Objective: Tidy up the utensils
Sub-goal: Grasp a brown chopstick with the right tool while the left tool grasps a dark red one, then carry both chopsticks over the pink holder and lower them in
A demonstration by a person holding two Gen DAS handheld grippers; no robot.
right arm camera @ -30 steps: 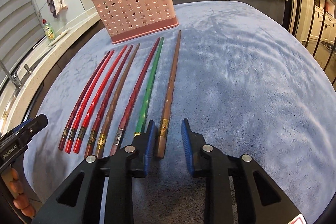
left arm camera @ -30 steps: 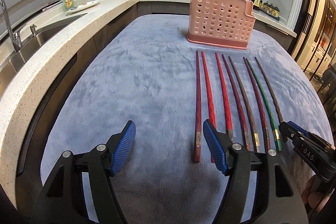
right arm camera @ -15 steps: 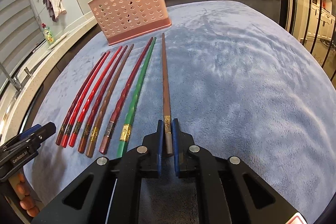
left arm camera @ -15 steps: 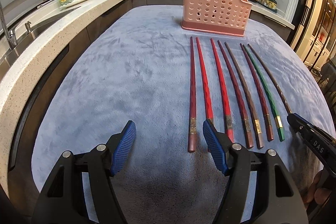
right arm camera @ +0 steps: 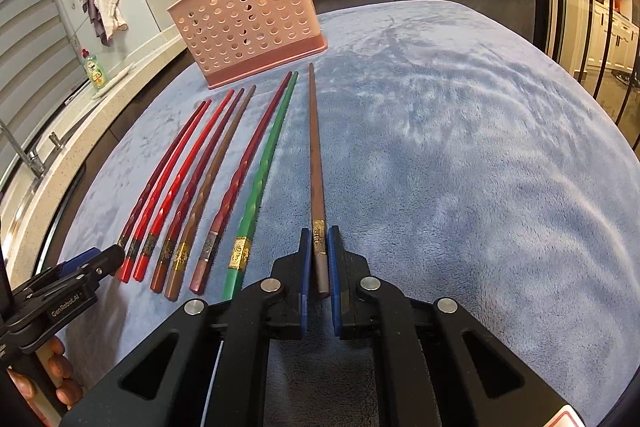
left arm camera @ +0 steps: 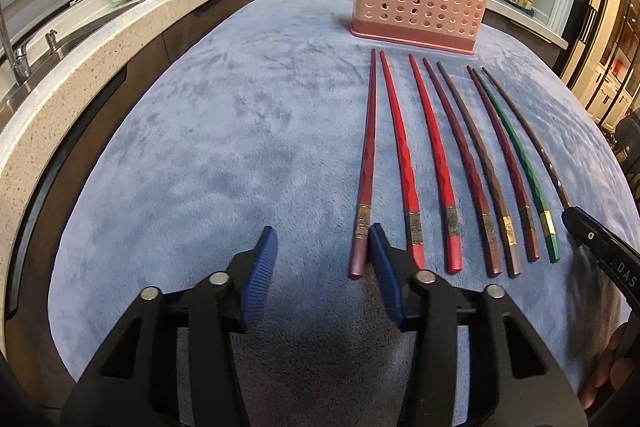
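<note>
Two handheld grippers work over a row of chopsticks lying side by side on a blue fleece cloth [left arm camera: 224, 155], their thin tips pointing toward a pink perforated utensil holder [right arm camera: 248, 31] standing at the far end.

The right gripper [right arm camera: 320, 263] is pressed together, pinching the brown chopstick [right arm camera: 315, 155], the one farthest right of the holder, at its thick end by the gold band.

The left gripper [left arm camera: 323, 259] is closing, yet nothing lies between its blue pads [left arm camera: 262, 263]; only bare cloth shows there. The dark red chopstick [left arm camera: 366, 163], leftmost in the row, lies just outside its right finger.

To do this step well, the left gripper probably needs shifting right until that chopstick's banded end sits centred between the pads before they meet. The right should lift its stick level, then tip it upright over the holder.
</note>
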